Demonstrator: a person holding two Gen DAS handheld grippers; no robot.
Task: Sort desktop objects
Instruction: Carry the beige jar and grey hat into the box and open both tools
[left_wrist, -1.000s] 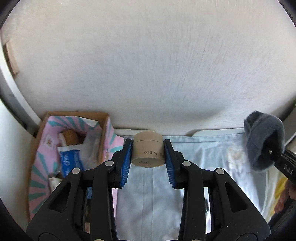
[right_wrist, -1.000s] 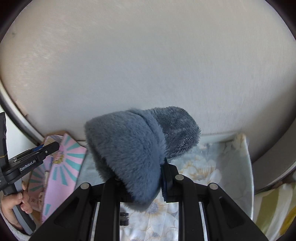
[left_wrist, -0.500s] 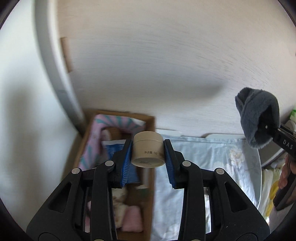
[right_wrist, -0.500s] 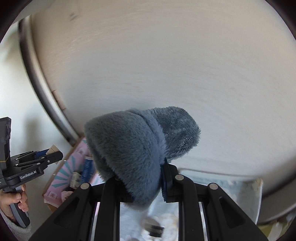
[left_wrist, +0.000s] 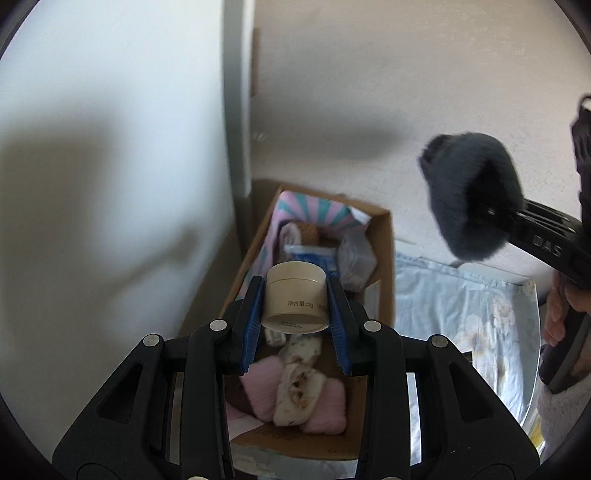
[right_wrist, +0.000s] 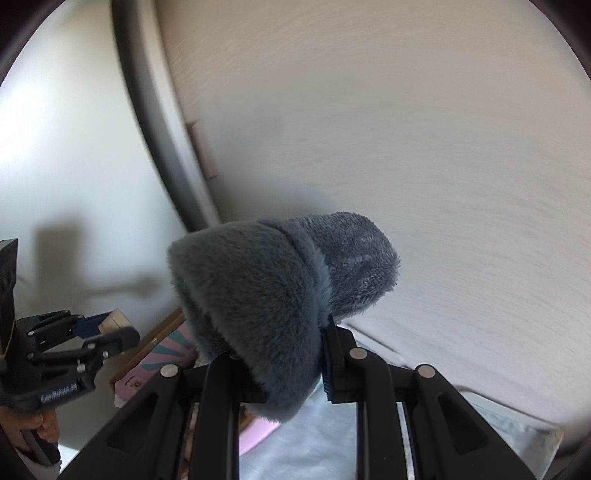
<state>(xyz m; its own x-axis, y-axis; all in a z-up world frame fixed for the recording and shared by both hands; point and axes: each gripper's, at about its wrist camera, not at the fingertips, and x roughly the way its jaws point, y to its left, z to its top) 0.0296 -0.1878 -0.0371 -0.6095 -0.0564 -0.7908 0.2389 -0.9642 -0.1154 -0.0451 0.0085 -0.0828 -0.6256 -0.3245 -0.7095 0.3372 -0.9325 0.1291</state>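
My left gripper (left_wrist: 295, 314) is shut on a small beige cream jar (left_wrist: 295, 295), held above a cardboard box (left_wrist: 384, 258). The box has a pink and teal liner and holds fluffy pink and cream socks (left_wrist: 295, 387), a blue packet (left_wrist: 314, 254) and a clear bag. My right gripper (right_wrist: 284, 350) is shut on a fluffy dark grey sock (right_wrist: 266, 295), which hides its left fingertip. In the left wrist view that grey sock (left_wrist: 469, 195) hangs to the right of the box. The left gripper (right_wrist: 92, 332) with the jar (right_wrist: 114, 319) shows at the left of the right wrist view.
A pale blue floral cloth (left_wrist: 461, 314) covers the surface right of the box. A white wall (left_wrist: 110, 184) with a grey vertical strip (left_wrist: 236, 110) stands at the left, a pale panel (left_wrist: 369, 92) behind. A hand (left_wrist: 569, 306) grips the right tool.
Both grippers have swung left with their loads. The box, first at the far left, now lies under the left gripper. The grey sock has come closer to the box.
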